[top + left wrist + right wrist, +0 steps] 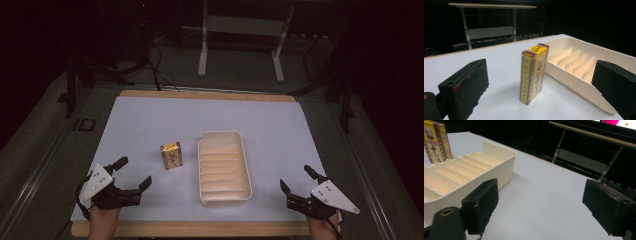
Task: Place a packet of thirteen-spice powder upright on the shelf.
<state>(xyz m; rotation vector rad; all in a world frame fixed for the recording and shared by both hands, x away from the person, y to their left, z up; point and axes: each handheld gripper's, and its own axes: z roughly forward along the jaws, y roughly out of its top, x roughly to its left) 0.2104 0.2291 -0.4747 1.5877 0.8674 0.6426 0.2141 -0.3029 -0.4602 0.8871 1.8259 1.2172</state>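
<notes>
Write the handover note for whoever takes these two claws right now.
Left claw: open, holding nothing, near the table's front left, aimed at the yellow box.
Right claw: open, holding nothing, at the front right, beside the cream tray.
Yellow box: upright on the white mat, just left of the tray, apart from it.
Tray: its slots hold nothing.
Done: nothing yet; the box is untouched.
Left: probably grasp the box with the left claw and set it into a tray slot.
</notes>
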